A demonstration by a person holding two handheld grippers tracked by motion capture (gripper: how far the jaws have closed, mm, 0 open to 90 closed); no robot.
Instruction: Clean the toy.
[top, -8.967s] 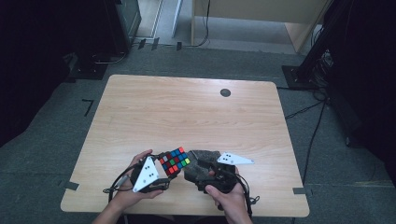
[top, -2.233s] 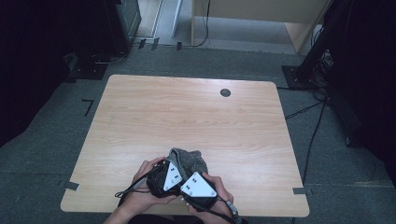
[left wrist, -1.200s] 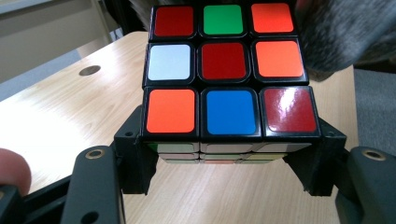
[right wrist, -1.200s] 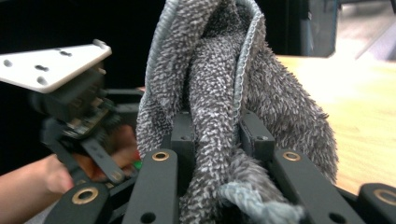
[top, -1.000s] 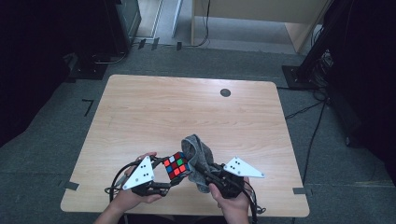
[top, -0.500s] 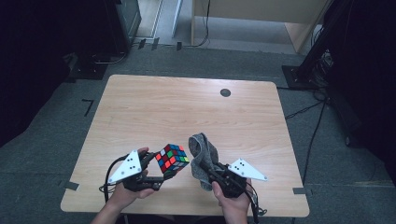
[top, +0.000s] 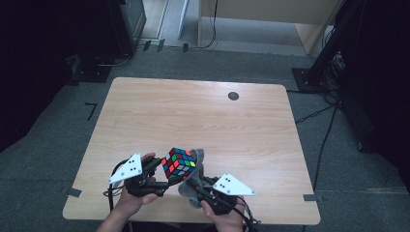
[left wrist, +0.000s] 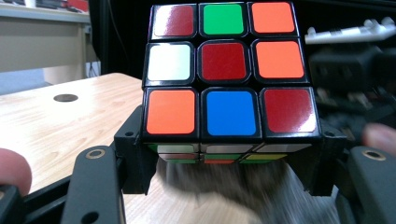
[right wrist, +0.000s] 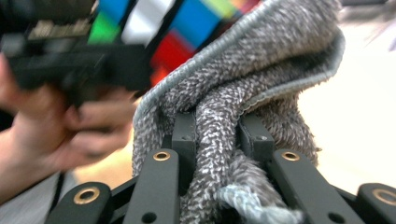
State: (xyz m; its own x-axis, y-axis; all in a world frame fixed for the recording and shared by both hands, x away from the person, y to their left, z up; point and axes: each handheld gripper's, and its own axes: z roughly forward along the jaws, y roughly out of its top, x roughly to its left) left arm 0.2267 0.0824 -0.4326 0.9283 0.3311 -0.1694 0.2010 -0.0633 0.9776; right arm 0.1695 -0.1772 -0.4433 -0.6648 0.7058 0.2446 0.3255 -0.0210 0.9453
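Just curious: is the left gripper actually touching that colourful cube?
Touching. The left gripper view shows the left gripper with its jaws pressed against both sides of the cube.

A light wooden table (top: 203, 121) stands on grey carpet (top: 58, 145). Pale wooden furniture (top: 261, 19) sits at twelve o'clock; black cables (top: 319, 111) trail at three o'clock.

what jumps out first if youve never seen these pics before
The scrambled colour cube draws the eye first: it is clamped between the jaws of the left gripper, lifted over the near edge of the wooden table. Pressed against its right side is a grey towel, bunched and pinched in the right gripper. In the left gripper view the cube's face shows red, orange, green, white and blue squares.
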